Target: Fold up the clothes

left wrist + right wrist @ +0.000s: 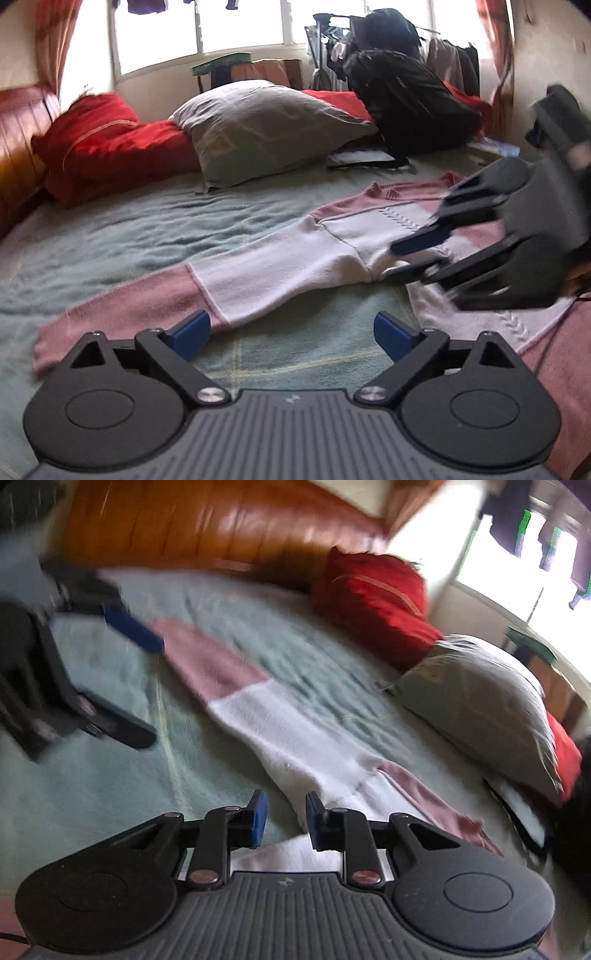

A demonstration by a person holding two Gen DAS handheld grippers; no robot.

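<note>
pink-and-white sweater (280,254) spread on the bed (110,236), one sleeve (236,686) stretched out
left gripper (291,332) wide apart by the cuff, right gripper (282,821) slightly apart at the armpit, both empty; likely folding the sleeve in, which calls for pinching the cuff.

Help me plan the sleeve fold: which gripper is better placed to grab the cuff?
Left. The left gripper hangs open near the sleeve's pink cuff; the right gripper sits by the armpit.
</note>
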